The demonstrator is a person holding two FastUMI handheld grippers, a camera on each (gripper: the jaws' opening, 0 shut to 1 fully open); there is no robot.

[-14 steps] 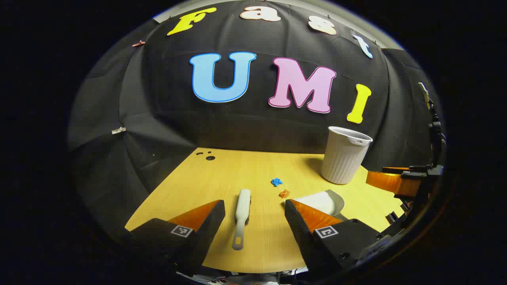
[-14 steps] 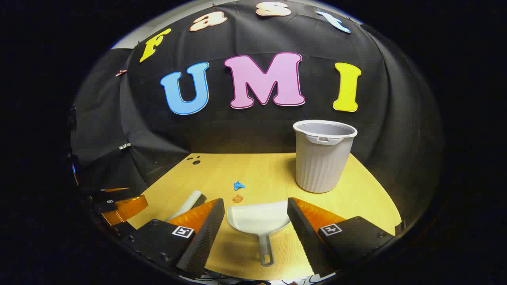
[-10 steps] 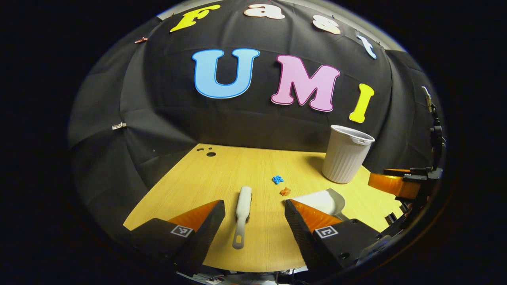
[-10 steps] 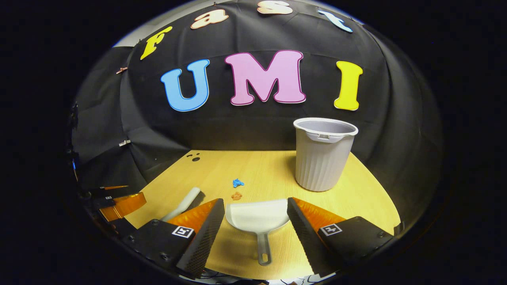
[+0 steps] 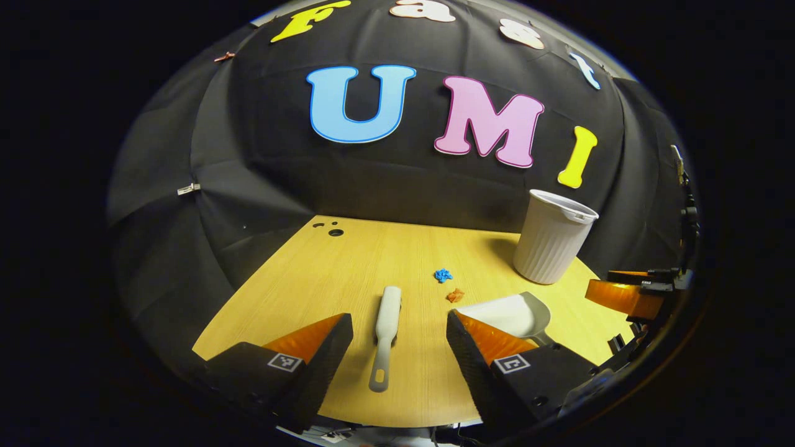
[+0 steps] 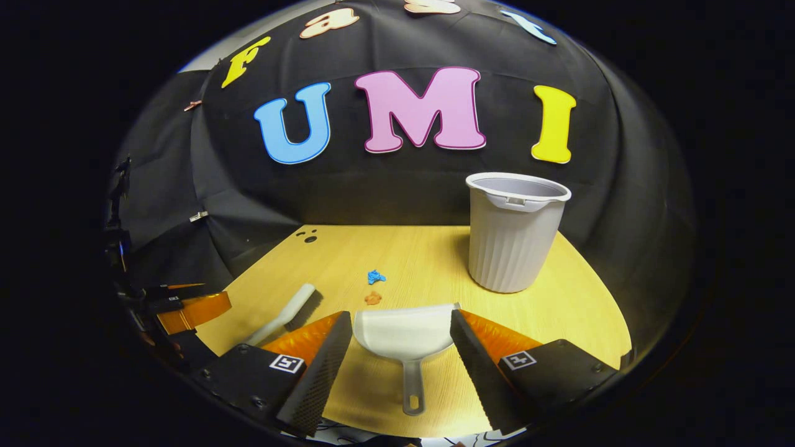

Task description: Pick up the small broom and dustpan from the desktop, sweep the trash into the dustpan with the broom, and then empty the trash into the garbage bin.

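Observation:
A small white broom lies flat on the wooden desktop, handle toward me, between the fingers of my open left gripper. A white dustpan lies with its handle toward me between the fingers of my open right gripper. Neither gripper touches its tool. Two bits of trash, one blue and one orange, rest on the desk beyond the tools. The broom and both scraps, blue and orange, also appear in the right gripper view, and the dustpan in the left gripper view.
A ribbed white garbage bin stands upright at the desk's back right, also seen as the bin in the left gripper view. Small holes mark the desk's far left corner. The other gripper shows at the right edge.
Both grippers have moved slightly forward and lower over the desk, so the broom and dustpan sit a little deeper between their fingers. Nothing has been grasped.

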